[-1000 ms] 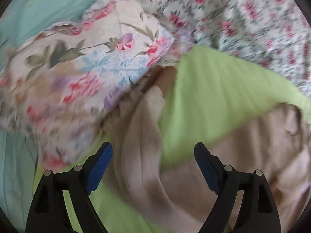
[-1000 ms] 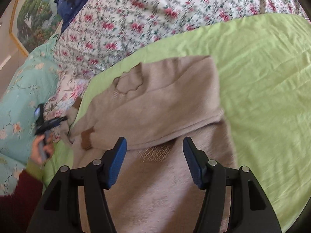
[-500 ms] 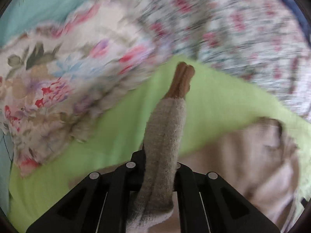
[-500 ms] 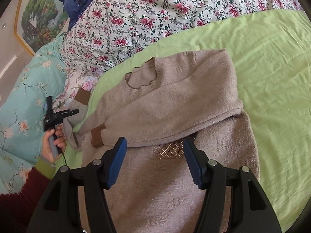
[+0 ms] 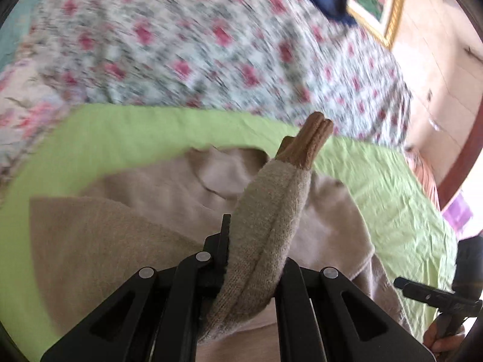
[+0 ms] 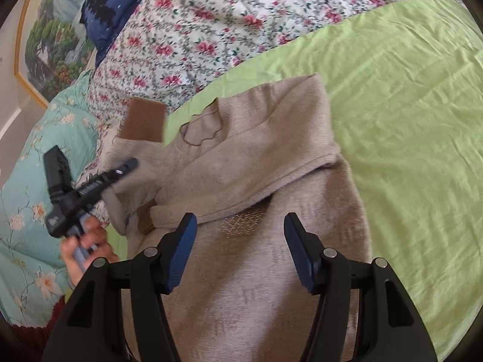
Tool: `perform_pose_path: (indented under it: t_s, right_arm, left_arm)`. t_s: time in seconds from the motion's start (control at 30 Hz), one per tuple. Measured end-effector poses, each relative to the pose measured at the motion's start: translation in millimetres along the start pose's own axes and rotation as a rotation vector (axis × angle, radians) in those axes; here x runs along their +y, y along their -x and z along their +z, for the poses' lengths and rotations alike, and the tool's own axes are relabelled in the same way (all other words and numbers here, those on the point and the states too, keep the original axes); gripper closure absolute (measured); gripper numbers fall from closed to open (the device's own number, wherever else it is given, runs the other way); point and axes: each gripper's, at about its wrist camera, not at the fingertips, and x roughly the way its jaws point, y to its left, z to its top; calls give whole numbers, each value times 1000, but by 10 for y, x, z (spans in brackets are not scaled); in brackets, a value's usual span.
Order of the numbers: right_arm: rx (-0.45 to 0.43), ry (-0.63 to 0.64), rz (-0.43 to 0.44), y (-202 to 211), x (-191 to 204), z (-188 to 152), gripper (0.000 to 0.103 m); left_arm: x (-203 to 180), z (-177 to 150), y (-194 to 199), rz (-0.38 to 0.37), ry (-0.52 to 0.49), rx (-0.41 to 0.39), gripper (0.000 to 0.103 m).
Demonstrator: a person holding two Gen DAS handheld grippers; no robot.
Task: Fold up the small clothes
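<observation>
Your bed's green sheet (image 6: 407,96) carries the beige sweater (image 6: 265,163), spread flat beside the flowered quilt (image 6: 211,30), with one sleeve already laid across its chest. Your left gripper (image 5: 256,259) is clenched on the other sleeve (image 5: 271,211), its brown cuff (image 5: 314,141) raised above the neckline. Your right gripper (image 6: 240,247) hangs released over the sweater's lower half.
</observation>
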Motion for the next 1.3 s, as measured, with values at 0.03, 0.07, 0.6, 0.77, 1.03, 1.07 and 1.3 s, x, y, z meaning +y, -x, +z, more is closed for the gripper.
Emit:
perform_pose_path:
  t_s: [0.03,0.07,0.6,0.77,1.03,1.07,1.3]
  right_arm:
    - [-1,-3,-1,4,-17,6,42]
    - [-2,-6,-4,6,-35,10,42]
    - [58,-55,55,-609,111,210,42]
    - [74,-58,1,-852,108,268,42]
    - [155,8,-70,-1038,210,47,42]
    - [157,27,-79,-1059,231,35,43]
    - [18,129,8,-569,563,413,96]
  left_arm:
    - [-72,-40,-81,0,-9,13,98]
    - [-136,-69,-222,0,-19,31,98]
    - [-35,-772,17,33,-25,126,36]
    - [402,-1067,588,156,23,69,25]
    - [1321,-1250,672,379,183,119,25]
    - [1374,-1270,640,393,189,125,25]
    - [1505,-1119,467,414,218,131,25]
